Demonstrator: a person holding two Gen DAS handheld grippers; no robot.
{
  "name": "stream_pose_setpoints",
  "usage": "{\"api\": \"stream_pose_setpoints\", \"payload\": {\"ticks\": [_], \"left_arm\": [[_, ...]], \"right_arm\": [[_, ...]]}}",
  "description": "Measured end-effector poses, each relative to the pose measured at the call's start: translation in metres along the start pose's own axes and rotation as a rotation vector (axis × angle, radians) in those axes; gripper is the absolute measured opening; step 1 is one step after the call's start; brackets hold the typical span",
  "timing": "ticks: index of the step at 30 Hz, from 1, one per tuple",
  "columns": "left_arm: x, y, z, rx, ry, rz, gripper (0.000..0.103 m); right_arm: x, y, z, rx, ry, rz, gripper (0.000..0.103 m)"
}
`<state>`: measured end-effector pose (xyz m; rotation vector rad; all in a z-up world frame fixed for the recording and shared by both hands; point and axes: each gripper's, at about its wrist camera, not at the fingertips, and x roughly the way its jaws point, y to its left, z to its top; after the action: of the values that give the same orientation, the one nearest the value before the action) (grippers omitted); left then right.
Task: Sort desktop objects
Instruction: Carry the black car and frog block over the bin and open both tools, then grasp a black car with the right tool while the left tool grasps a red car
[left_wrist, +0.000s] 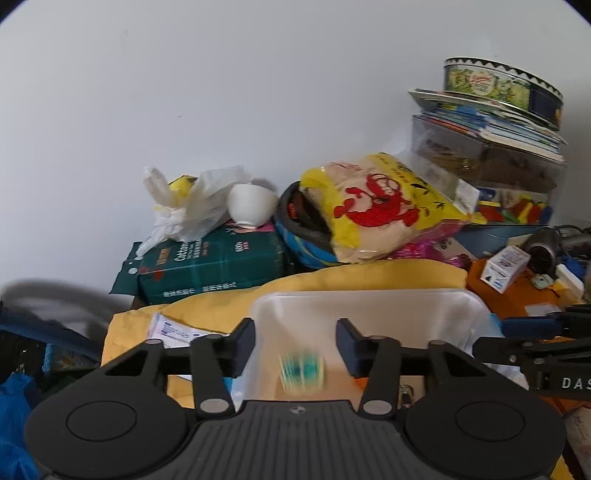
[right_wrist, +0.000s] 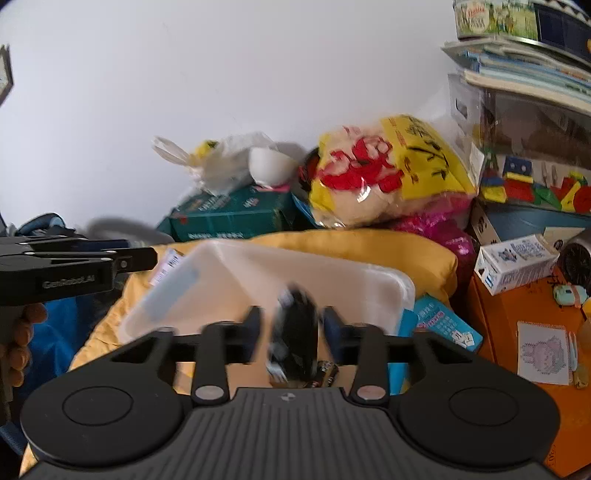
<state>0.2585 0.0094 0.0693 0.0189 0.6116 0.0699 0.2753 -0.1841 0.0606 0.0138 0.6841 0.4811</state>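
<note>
1. Ahead of both tools a clear plastic bin (left_wrist: 369, 314) sits on a yellow cushion (left_wrist: 388, 273).
2. The left tool (left_wrist: 295, 343) stands apart; a blurred teal-striped object (left_wrist: 303, 373) lies below its gap, untouched by the pads.
3. The right tool (right_wrist: 291, 328) stands apart around a blurred black object (right_wrist: 295, 332); contact cannot be told.
4. Beyond the bin a green tissue pack (left_wrist: 214, 266), a yellow snack bag (left_wrist: 380, 206) and a stack of books (left_wrist: 498, 125) crowd the white wall (left_wrist: 221, 92).
5. Right of the right tool an orange table (right_wrist: 517, 369) carries a small white carton (right_wrist: 517, 262).
</note>
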Motion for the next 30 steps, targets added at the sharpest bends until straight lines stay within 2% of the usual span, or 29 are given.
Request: {"api": "stream_pose_setpoints", "payload": {"ticks": [6,11,15,20,25,30], "left_arm": [[-0.007,0.012,-0.028,0.022,0.019,-0.004,0.053],[-0.034,0.017,-0.086,0.036,0.035,-0.044,0.053],[-0.048,0.017,-0.142,0.02,0.1,-0.046,0.053],[-0.055,0.009,-0.193,-0.014,0.202,-0.042,0.053],[-0.049,0.0,-0.218,-0.031,0.262,-0.037,0.053],[-0.041,-0.004,-0.22,-0.075,0.268,-0.041,0.053]], "right_arm": [[-0.007,-0.009,-0.017,0.023,-0.014,0.002,0.051],[-0.031,0.002,-0.056,-0.021,-0.008,0.046,0.051],[-0.044,0.02,-0.105,-0.08,0.058,0.071,0.051],[-0.042,0.036,-0.163,-0.078,0.166,0.076,0.051],[-0.033,0.045,-0.193,-0.087,0.211,0.048,0.051],[-0.029,0.048,-0.197,-0.106,0.206,-0.006,0.051]]}}
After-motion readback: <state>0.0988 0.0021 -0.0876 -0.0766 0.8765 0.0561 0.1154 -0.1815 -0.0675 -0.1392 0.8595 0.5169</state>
